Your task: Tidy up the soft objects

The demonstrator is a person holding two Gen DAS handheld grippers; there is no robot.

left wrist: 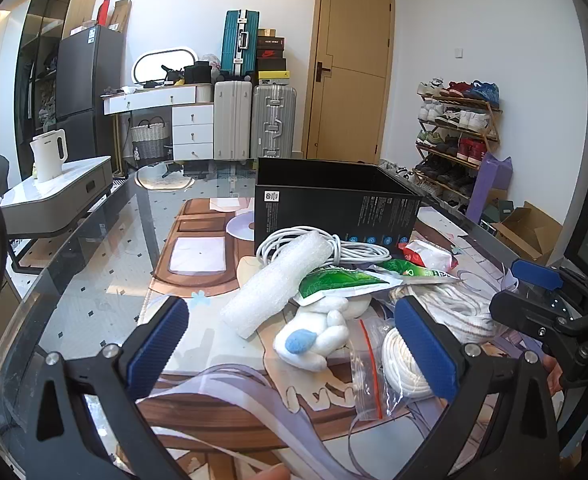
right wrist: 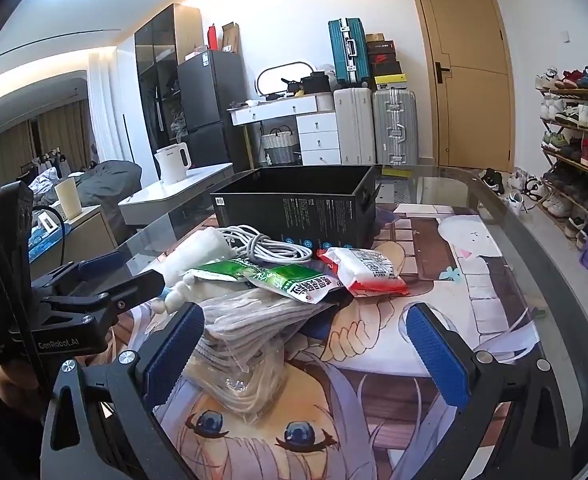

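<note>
A pile of soft things lies on the glass table in front of an open black box (left wrist: 334, 204) (right wrist: 298, 204). It holds a bubble-wrap roll (left wrist: 277, 288), a coiled white cable (left wrist: 350, 250) (right wrist: 269, 248), green packets (left wrist: 334, 284) (right wrist: 281, 276), a red-and-white packet (left wrist: 430, 256) (right wrist: 366, 270), a white plush toy (left wrist: 318, 336) and bagged white cord (left wrist: 402, 360) (right wrist: 237, 340). My left gripper (left wrist: 294, 348) is open, its jaws either side of the plush toy. My right gripper (right wrist: 306, 356) is open, just right of the bagged cord.
A printed mat (right wrist: 474, 280) covers the table, whose glass rim (right wrist: 554, 264) curves round on the right. A low side table with a white kettle (left wrist: 49, 154) stands at left. Suitcases (left wrist: 253, 120), a door and a shoe rack (left wrist: 458, 136) line the far wall.
</note>
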